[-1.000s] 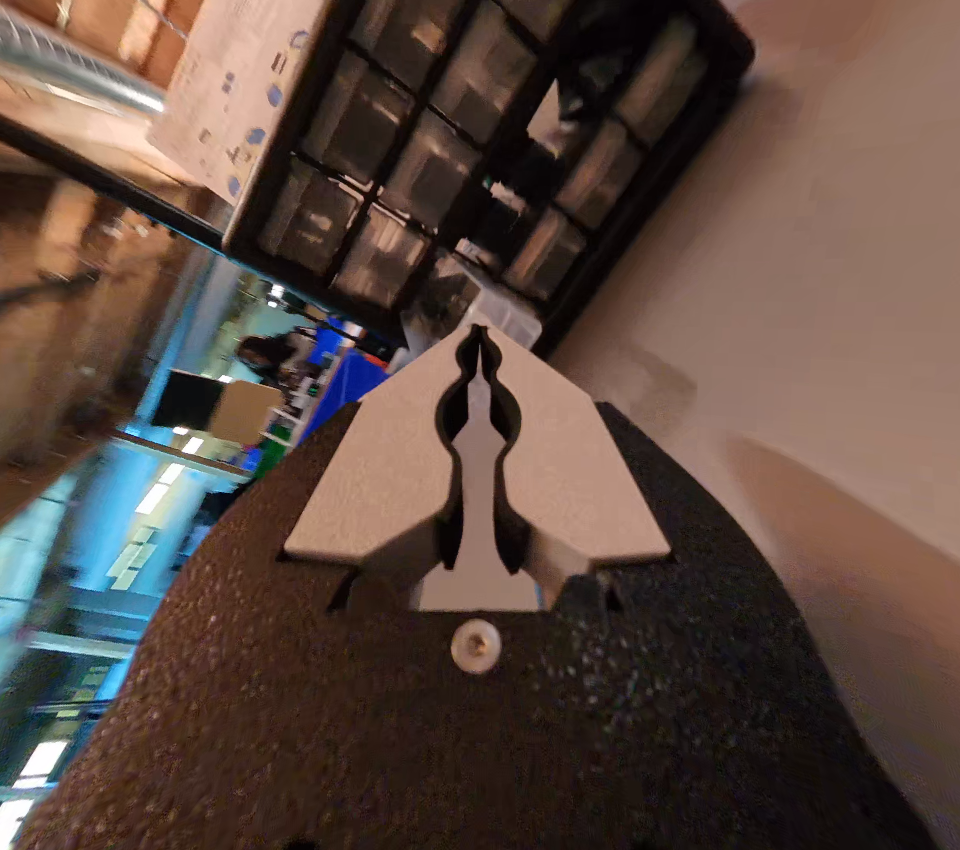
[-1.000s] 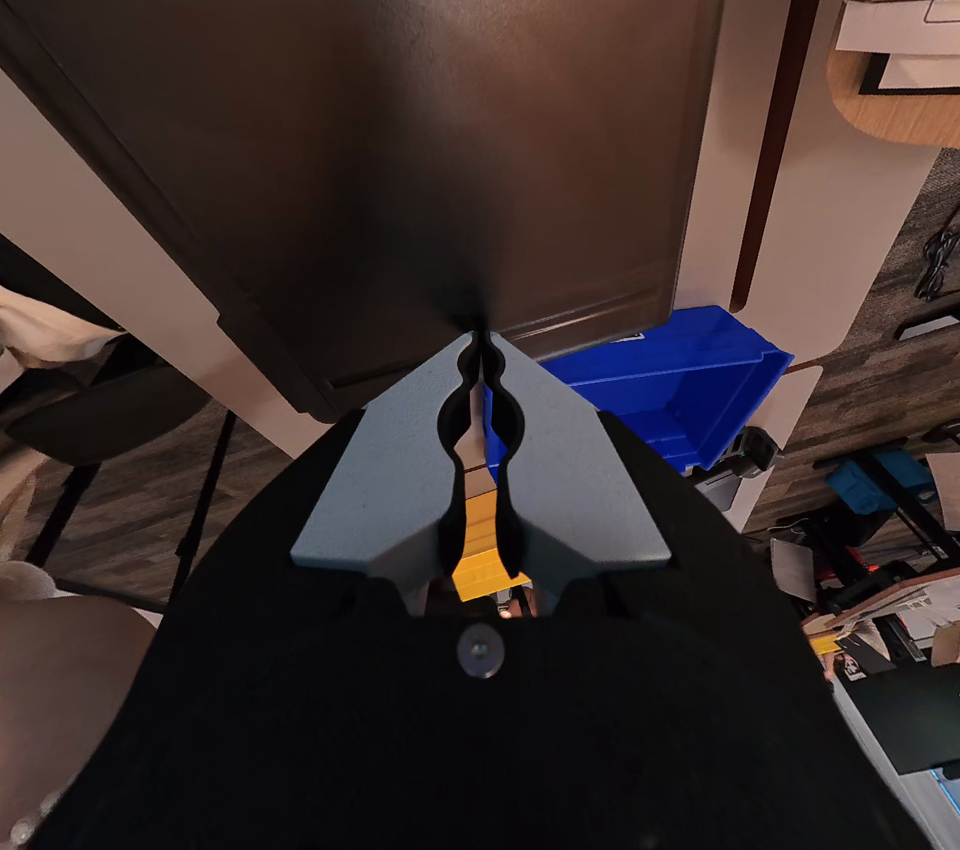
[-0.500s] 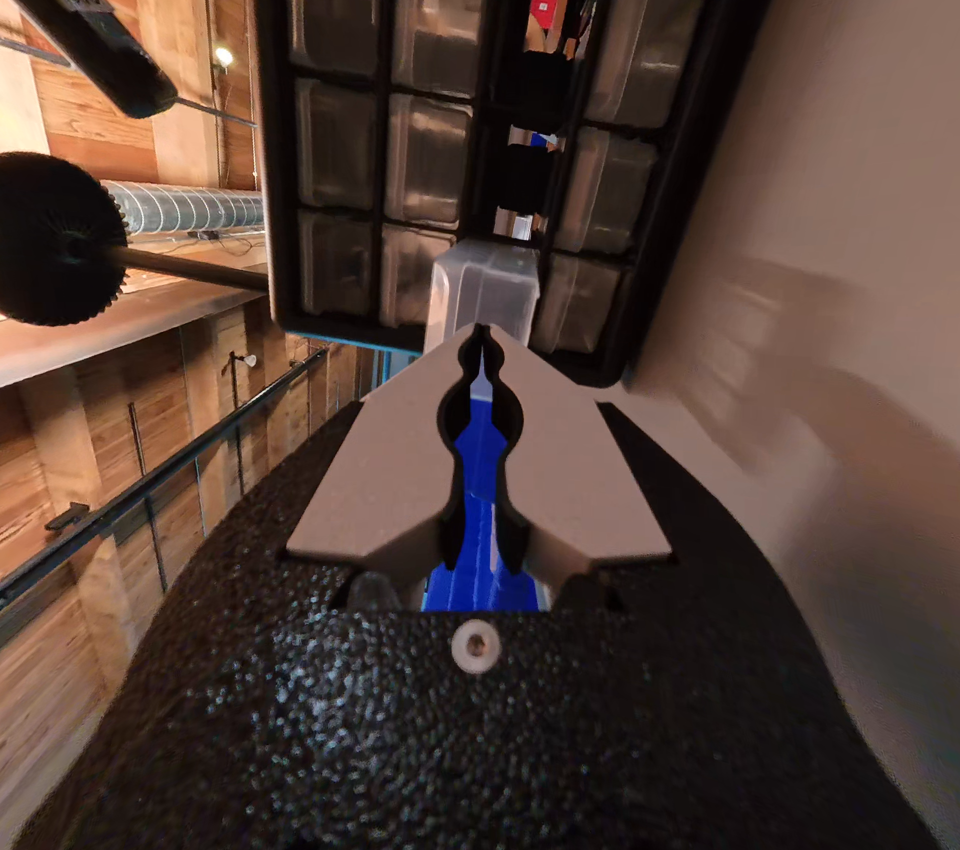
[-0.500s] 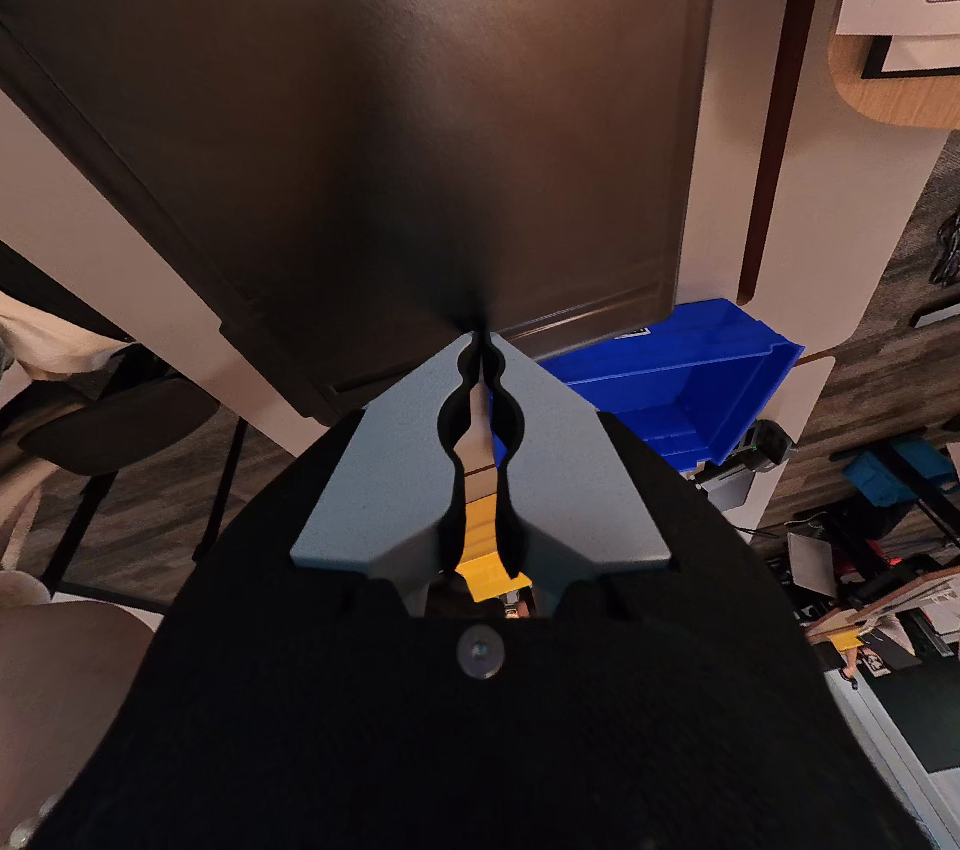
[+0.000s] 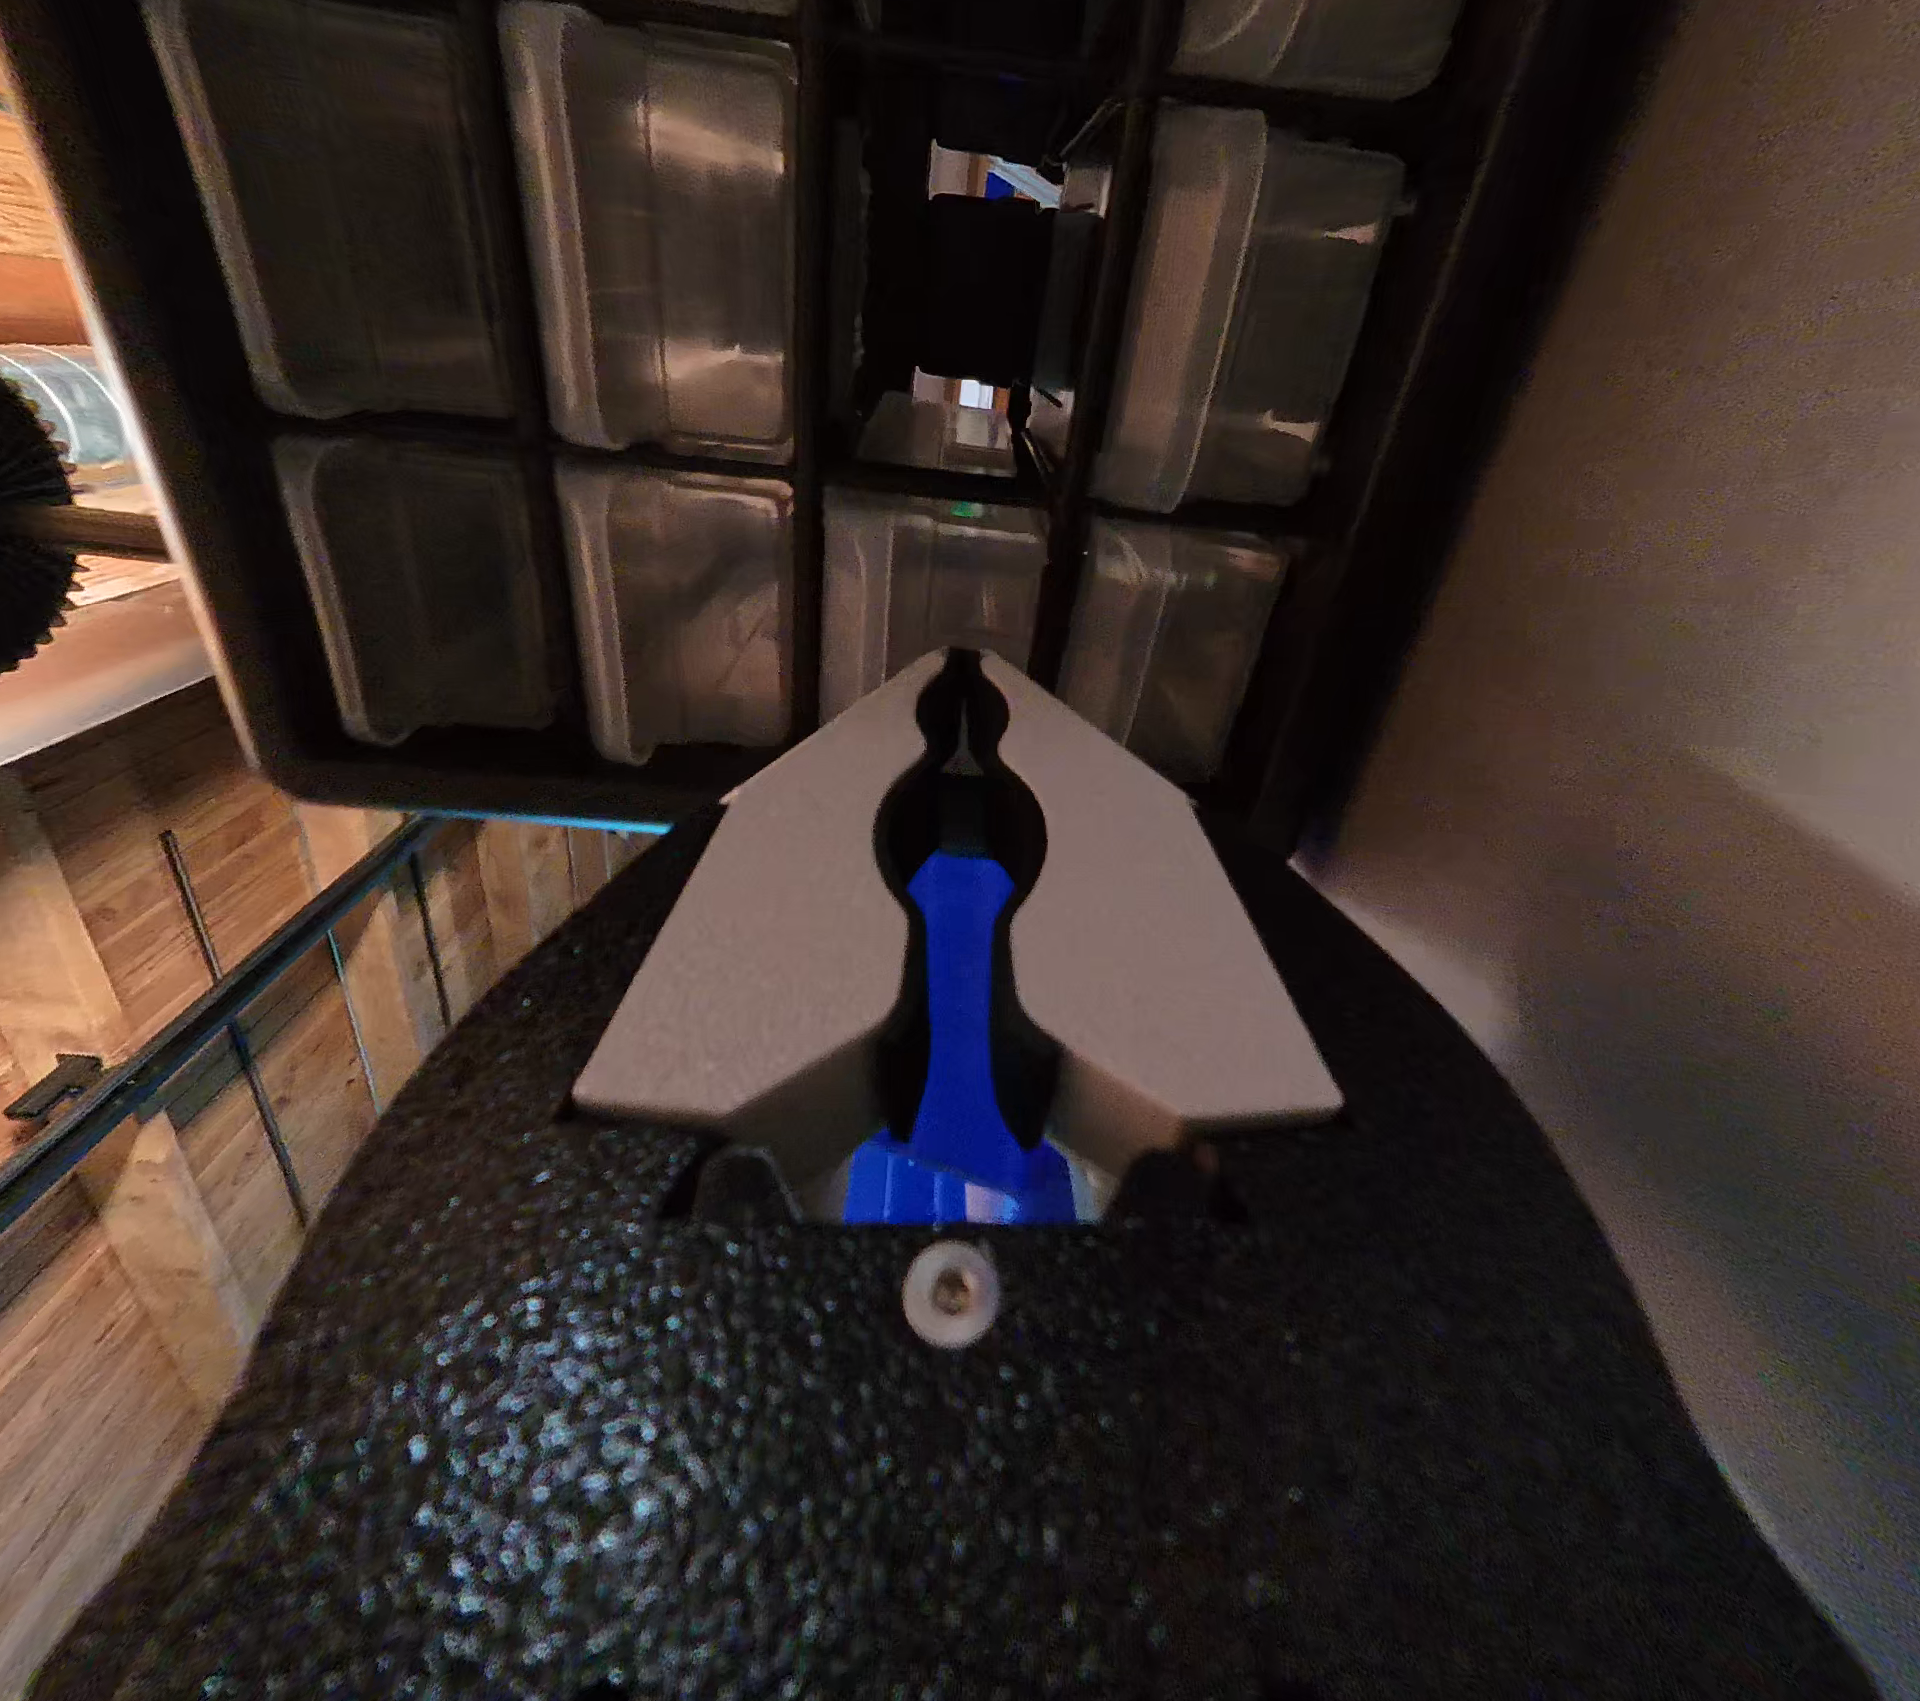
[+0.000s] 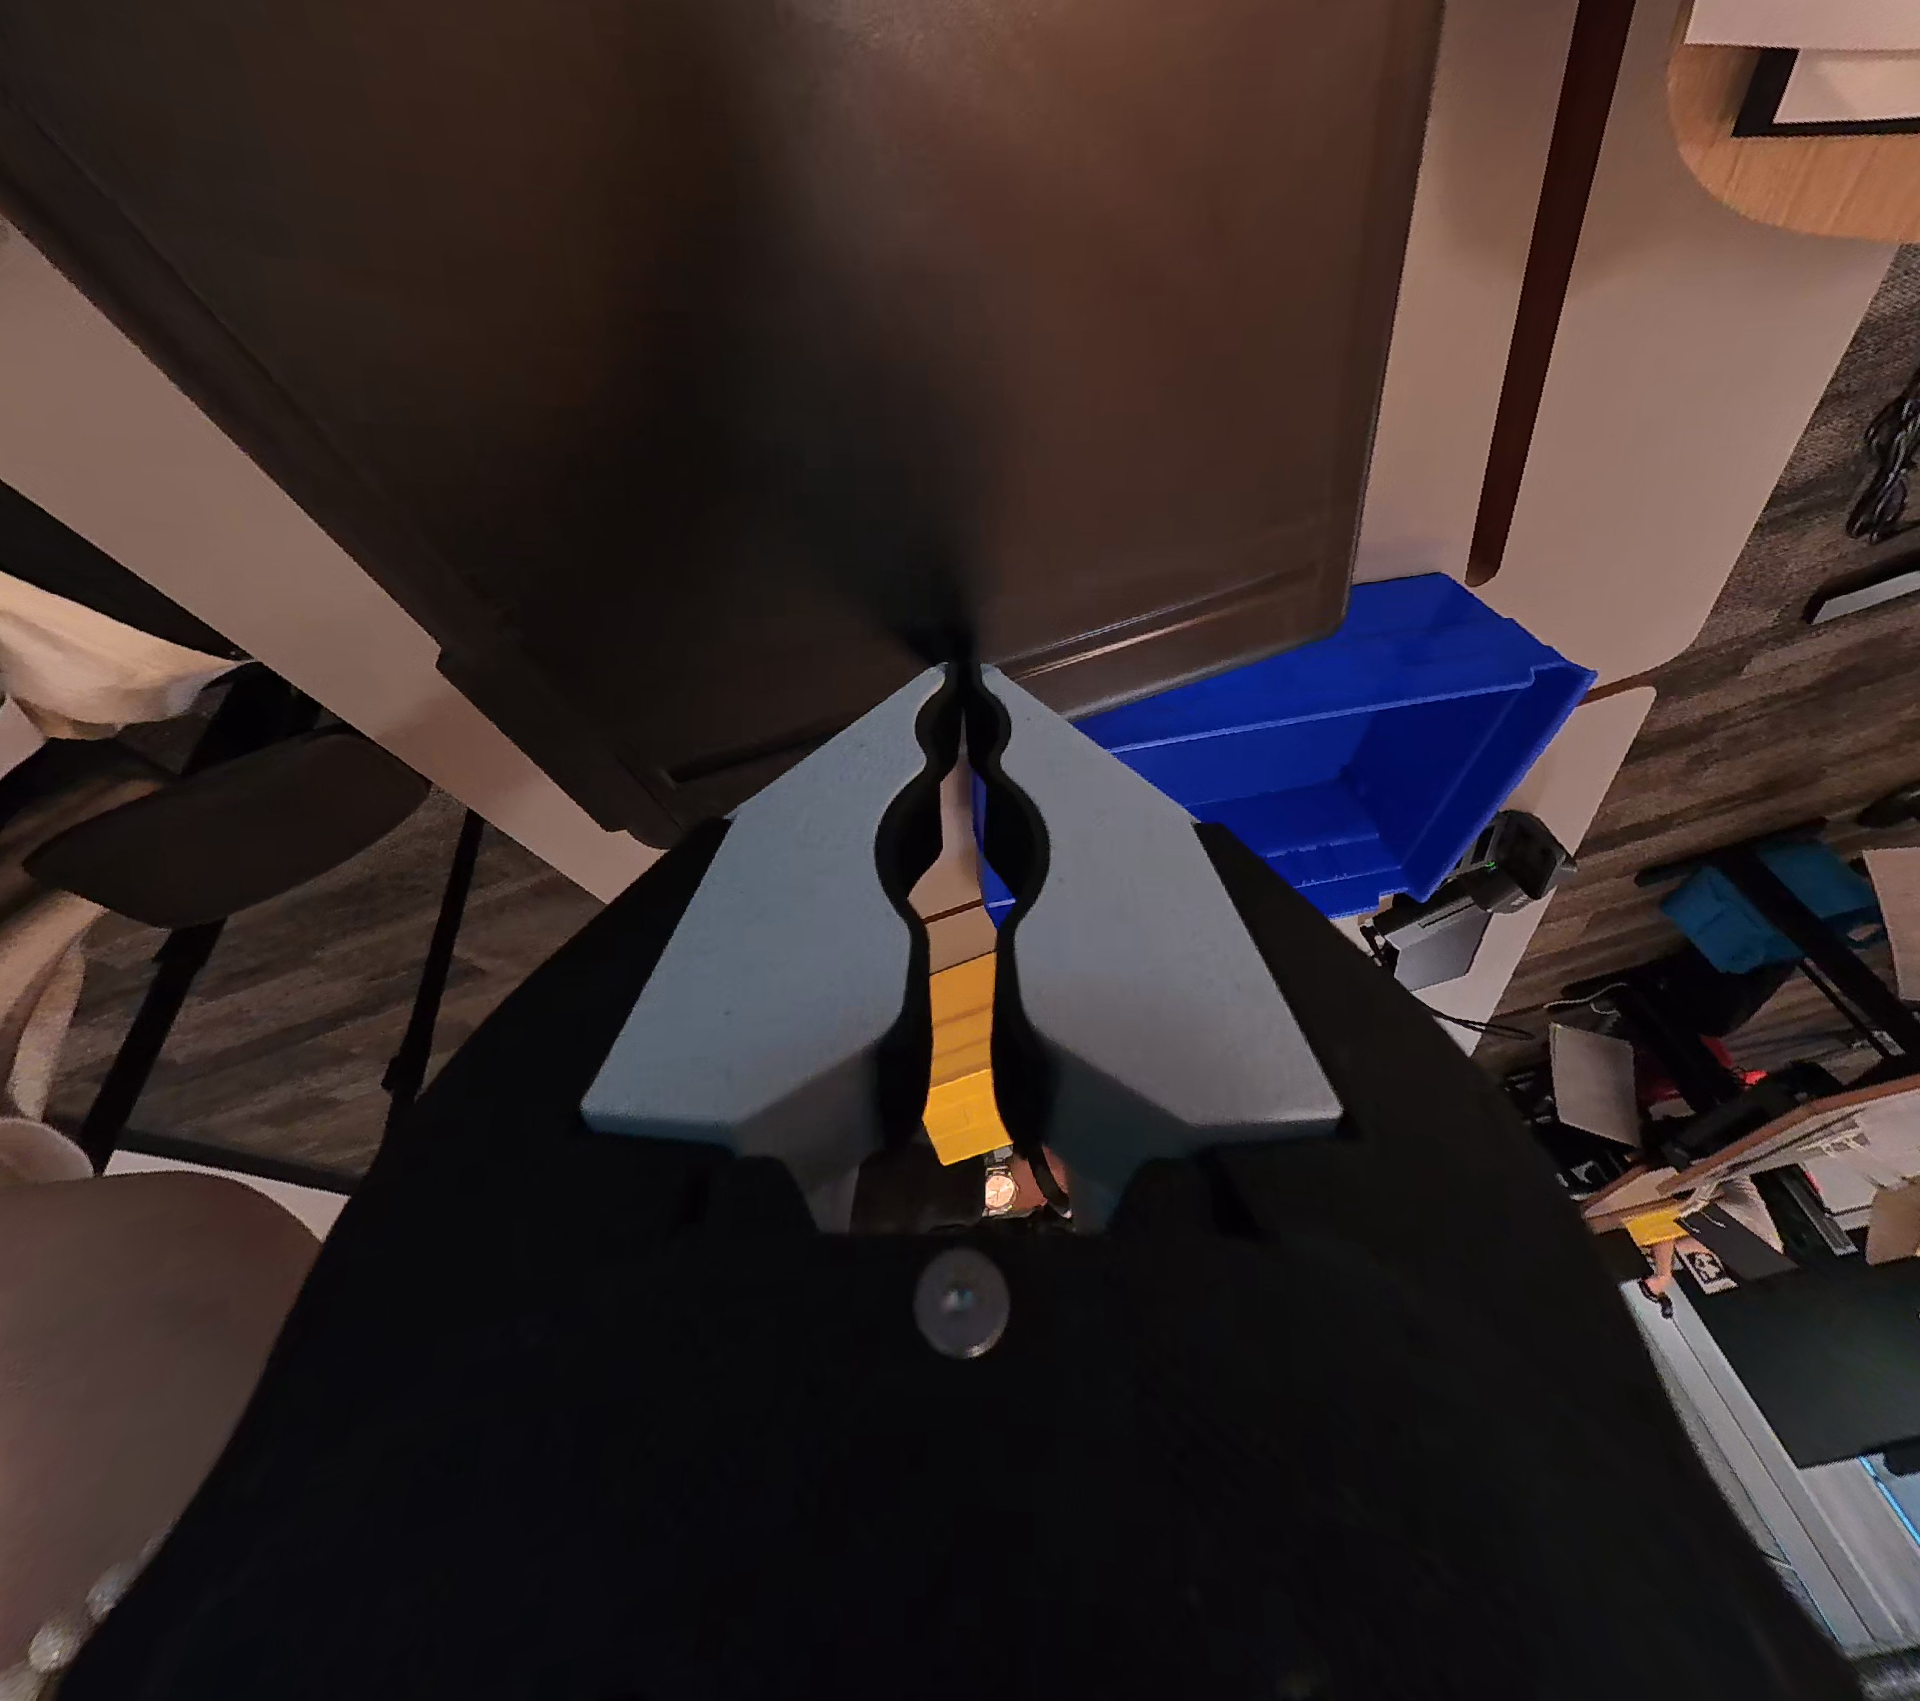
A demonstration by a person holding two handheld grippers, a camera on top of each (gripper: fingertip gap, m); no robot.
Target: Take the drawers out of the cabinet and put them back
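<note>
The black cabinet [image 5: 810,197] fills the left wrist view, turned sideways, with several clear drawers in its grid. Two slots [image 5: 977,280] in one column are empty and I see through them. My left gripper [image 5: 961,677] is shut at the front of a clear drawer [image 5: 930,602], which sits in the slot at the near end of that column. How the tips hold its front is hard to see. My right gripper [image 6: 961,680] is shut and empty, tips pressed against the cabinet's plain black outer panel [image 6: 831,197].
The cabinet stands on a pale table [image 5: 1714,404]. In the right wrist view a blue bin [image 6: 1330,758] lies just past the panel's edge, a dark chair [image 6: 208,820] is at the left, and cluttered floor and equipment are at the right.
My left gripper swung square to the cabinet and moved in. The clear drawer that stuck out ahead of its tips has gone into its slot. The right gripper has stayed on the panel.
</note>
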